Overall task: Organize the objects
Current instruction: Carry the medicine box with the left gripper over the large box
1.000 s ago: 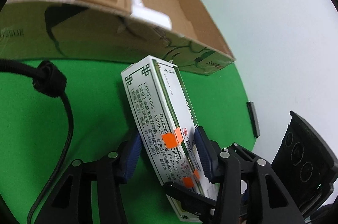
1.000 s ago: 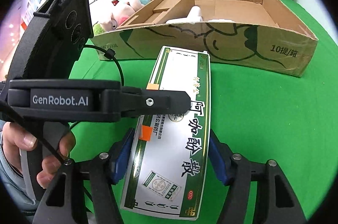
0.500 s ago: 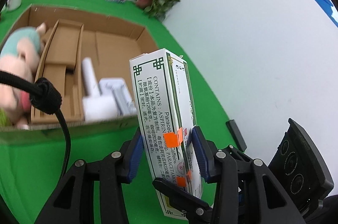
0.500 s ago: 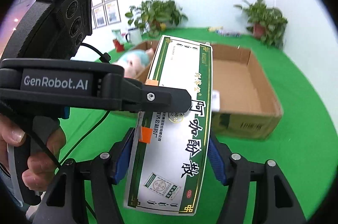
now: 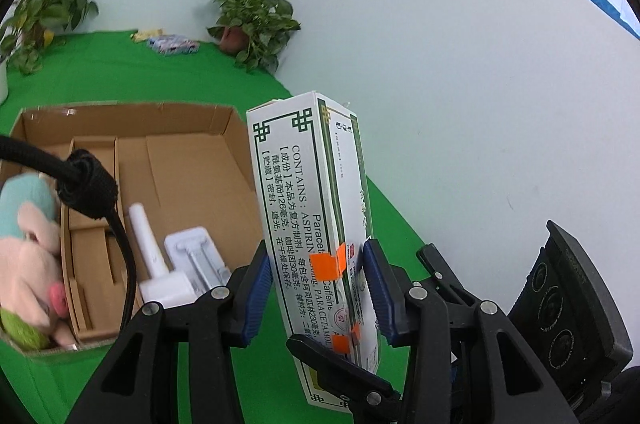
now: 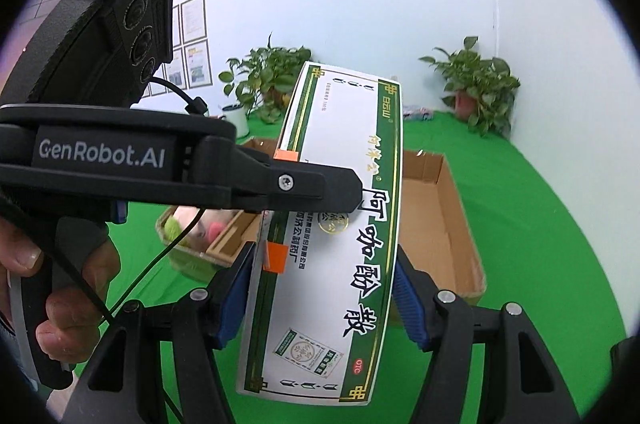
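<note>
Both claws have the same white-and-green medicine box (image 5: 316,224) and it's up in the air over the green counter (image 6: 540,224), just in front of the open cardboard box (image 5: 188,160). The left claw (image 5: 318,288) pinches the box across its narrow sides, blue pads tight against it. The right claw (image 6: 324,288) grips it across the wide printed face, pads on both long edges. Inside the cardboard box there's a plush toy (image 5: 28,248) at the left end and some white plastic pieces (image 5: 176,264) near the front wall. Potted plants (image 5: 252,20) sit along the counter's far edge by the wall.
</note>
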The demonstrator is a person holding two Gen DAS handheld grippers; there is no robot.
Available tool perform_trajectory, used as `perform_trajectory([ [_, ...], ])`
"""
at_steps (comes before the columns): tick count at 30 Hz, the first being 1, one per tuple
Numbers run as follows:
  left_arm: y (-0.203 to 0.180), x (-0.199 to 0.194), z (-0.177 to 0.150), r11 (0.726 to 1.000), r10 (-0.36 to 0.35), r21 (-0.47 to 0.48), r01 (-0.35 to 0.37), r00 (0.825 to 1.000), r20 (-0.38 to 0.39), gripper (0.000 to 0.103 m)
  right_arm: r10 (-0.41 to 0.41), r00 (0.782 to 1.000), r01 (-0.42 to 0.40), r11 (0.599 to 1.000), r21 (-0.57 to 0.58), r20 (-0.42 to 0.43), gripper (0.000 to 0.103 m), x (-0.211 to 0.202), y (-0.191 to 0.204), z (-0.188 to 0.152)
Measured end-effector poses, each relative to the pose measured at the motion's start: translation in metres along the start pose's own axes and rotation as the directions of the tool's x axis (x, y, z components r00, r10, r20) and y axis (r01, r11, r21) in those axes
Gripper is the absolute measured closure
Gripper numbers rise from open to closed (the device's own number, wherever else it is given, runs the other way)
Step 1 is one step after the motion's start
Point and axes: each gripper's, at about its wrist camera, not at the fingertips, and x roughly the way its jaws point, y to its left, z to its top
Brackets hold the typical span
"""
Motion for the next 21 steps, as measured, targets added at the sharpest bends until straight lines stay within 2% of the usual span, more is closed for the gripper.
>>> perform_trajectory([
  [5, -0.018, 0.004, 0.046, 1.0, 0.0, 0.028, 0.0, 1.0, 0.012, 0.061, -0.002, 1.0, 0.002, 1.0, -0.012, 0.027, 0.04, 0.003, -0.02, 0.028],
  [8, -0.026, 0.006, 0.071, 1.0, -0.005, 0.017, 0.005, 1.0, 0.001, 0.061, 0.003, 1.0, -0.003, 1.0, -0.026, 0.014, 0.04, 0.008, -0.036, 0.045],
  [14, -0.018, 0.035, 0.12, 1.0, 0.01, -0.011, -0.01, 1.0, -0.022, 0.061, 0.039, 0.999, -0.039, 0.999, -0.01, -0.029, 0.04, 0.032, -0.068, 0.074],
  [21, 0.019, 0.083, 0.143, 0.996, 0.049, -0.065, -0.055, 0.994, -0.094, 0.061, 0.115, 0.983, -0.106, 0.992, 0.073, -0.14, 0.04, 0.075, -0.094, 0.084],
])
